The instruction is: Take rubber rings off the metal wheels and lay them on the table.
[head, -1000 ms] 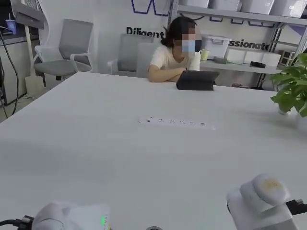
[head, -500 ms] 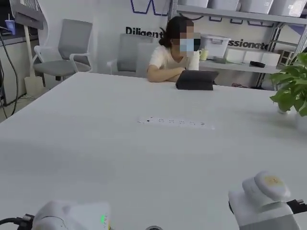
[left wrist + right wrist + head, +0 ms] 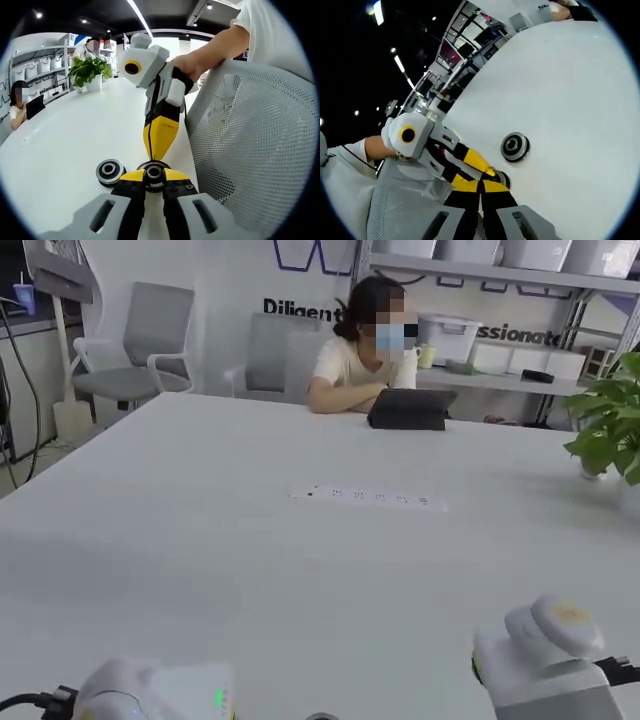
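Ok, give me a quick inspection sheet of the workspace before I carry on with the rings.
Surface: white table, matte.
Job's things: near wheel by the table edge, between jaws; second wheel lies beside it, apart, dark ring on.
Clutter: power strip mid-table.
Grippers: left gripper jaws closed on the near wheel; right gripper jaws close together, tips at the same wheel, grip unclear.
Cables: black lead at a gripper body.
Surroundings: seated person with tablet, plant, mesh chair.
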`<state>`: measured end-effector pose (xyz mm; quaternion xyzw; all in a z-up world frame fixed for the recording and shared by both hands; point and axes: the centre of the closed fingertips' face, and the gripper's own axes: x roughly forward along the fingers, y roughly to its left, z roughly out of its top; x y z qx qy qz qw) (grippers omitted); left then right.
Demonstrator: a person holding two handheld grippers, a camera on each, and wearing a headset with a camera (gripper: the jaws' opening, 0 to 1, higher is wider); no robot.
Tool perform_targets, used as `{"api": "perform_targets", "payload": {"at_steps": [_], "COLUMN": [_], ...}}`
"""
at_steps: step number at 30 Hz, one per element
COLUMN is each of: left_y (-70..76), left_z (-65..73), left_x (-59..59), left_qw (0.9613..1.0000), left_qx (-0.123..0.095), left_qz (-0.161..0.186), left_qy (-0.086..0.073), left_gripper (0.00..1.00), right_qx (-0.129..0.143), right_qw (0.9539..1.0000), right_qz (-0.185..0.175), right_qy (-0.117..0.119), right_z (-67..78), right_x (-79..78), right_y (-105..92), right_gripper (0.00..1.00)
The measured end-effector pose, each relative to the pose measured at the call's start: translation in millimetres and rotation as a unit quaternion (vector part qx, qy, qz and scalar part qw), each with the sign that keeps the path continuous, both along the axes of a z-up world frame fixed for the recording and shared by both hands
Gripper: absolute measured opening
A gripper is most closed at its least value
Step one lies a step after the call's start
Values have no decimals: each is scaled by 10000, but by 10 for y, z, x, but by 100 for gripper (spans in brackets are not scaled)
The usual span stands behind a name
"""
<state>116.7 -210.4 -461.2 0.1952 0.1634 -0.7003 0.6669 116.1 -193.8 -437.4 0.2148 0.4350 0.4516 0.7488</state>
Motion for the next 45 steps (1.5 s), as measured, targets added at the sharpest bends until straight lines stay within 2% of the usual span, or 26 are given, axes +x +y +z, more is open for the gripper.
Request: {"api": "perform_targets", "payload": {"at_steps": [1, 2, 3, 6, 8, 14, 18, 21, 24, 28, 29, 30, 34, 35, 36, 37, 39, 40, 42, 43, 45], "left_y": [0, 1, 1, 1, 0, -6, 0, 13, 27, 16, 14, 16, 16, 16, 43, 49, 46, 51, 78, 102, 127], "left_z": [0, 0, -1, 2, 4, 8, 14, 15, 60, 167, 180, 189, 275, 303, 307, 322, 411, 441, 485, 494, 527], "left_x": [8, 18, 16, 14, 13, 13, 1, 0, 29, 51, 45, 2, -51, -94, -183, -192, -192, -199, -202, -192, -176], "left_qw": [10000, 10000, 10000, 10000, 9999, 9999, 9996, 9997, 9996, 9995, 9995, 9990, 9988, 9982, 9959, 9953, 9970, 9972, 9973, 9975, 9980], "left_qx": [-4, -15, -24, -47, -52, 26, 125, 148, 131, -12, -21, 12, -19, -12, 145, 199, 85, 58, 120, 211, 238], "left_qz": [34, 69, 60, 83, 105, 117, 178, 150, 172, 227, 209, 169, 45, -58, -194, -195, -272, -312, -332, -343, -411], "left_qy": [2, 5, 6, 13, 23, 8, 158, 148, 155, 213, 246, 423, 480, 595, 874, 924, 716, 673, 644, 587, 407], "left_gripper": [7, 7, 7, 7, 7, 7, 10, 10, 10, 16, 18, 22, 30, 31, 35, 38, 42, 45, 49, 50, 53], "right_qx": [-124, -456, -573, -596, -713, -757, -827, -791, -781, -732, -732, -721, -700, -714, -729, -736, -729, -727, -735, -736, -734], "right_qw": [9998, 9989, 9983, 9981, 9974, 9971, 9965, 9968, 9967, 9968, 9968, 9968, 9969, 9968, 9968, 9967, 9968, 9968, 9968, 9968, 9968], "right_qz": [-79, -72, 10, -94, -102, -112, -87, -137, -200, -290, -304, -323, -349, -343, -332, -327, -324, -325, -316, -311, -314], "right_qy": [110, -86, -125, 84, 51, 30, 38, 66, 63, 100, 99, 97, 86, 74, 57, 44, 18, 10, -21, -29, -46], "right_z": [0, -84, -126, -193, -221, -229, -261, -255, -248, -242, -239, -233, -220, -221, -221, -220, -207, -202, -197, -196, -186], "right_x": [0, 36, 24, 5, 9, 14, 12, 23, 42, 59, 61, 62, 65, 67, 68, 70, 74, 75, 78, 79, 83], "right_y": [-30, -84, -104, -148, -184, -185, -203, -221, -265, -315, -324, -332, -332, -335, -334, -334, -334, -334, -337, -340, -344], "right_gripper": [0, 0, 0, 0, 0, 0, 0, 0, 0, 0, 0, 0, 0, 0, 0, 0, 0, 0, 0, 0, 0]}}
